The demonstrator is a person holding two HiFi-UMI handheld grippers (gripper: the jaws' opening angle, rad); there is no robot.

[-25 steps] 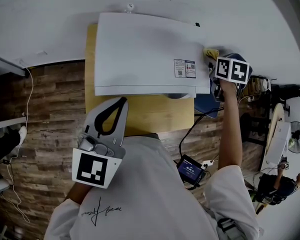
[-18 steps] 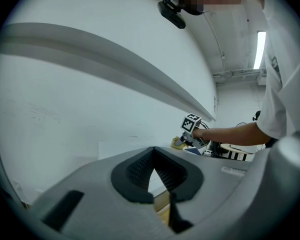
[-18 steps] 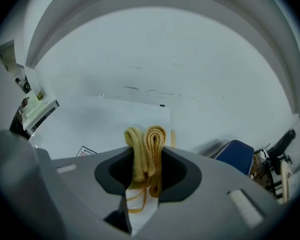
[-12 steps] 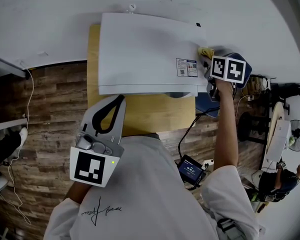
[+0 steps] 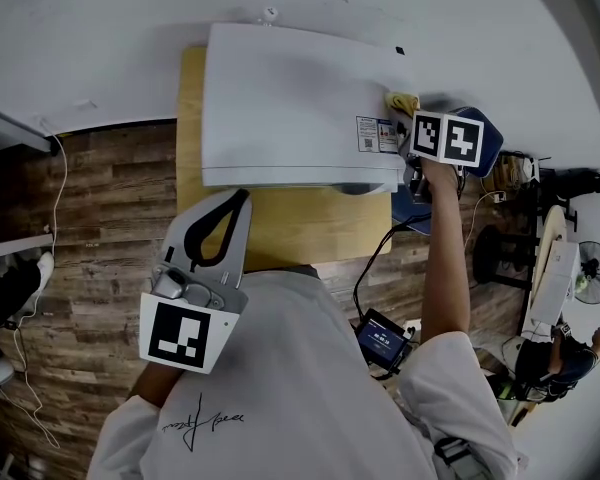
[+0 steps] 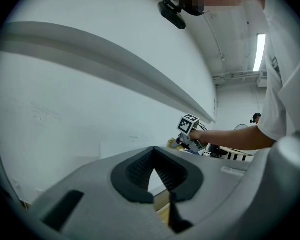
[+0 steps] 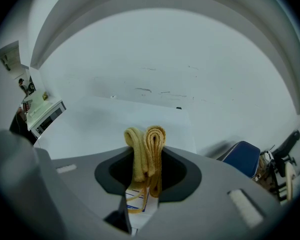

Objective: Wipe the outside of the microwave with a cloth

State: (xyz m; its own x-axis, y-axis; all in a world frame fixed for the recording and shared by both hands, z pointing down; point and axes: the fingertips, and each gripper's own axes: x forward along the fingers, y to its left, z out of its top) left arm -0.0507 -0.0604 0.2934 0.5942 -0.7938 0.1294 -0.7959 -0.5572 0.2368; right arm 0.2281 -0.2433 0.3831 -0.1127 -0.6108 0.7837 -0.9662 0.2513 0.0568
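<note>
Mid-wipe: right gripper (image 5: 410, 126) jaws clamped on cloth (image 7: 146, 154) at the microwave (image 5: 290, 103) top's right edge. Left gripper (image 5: 220, 238) idle, jaws together. Next, we'd sweep leftward with steady pressure.

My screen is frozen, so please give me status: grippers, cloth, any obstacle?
Right gripper shut on yellow cloth, over top of microwave, near its label. Left gripper shut, empty, held back from microwave. No obstacle seen.

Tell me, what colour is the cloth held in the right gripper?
The cloth is a mustard yellow, clearest in the right gripper view.
</note>
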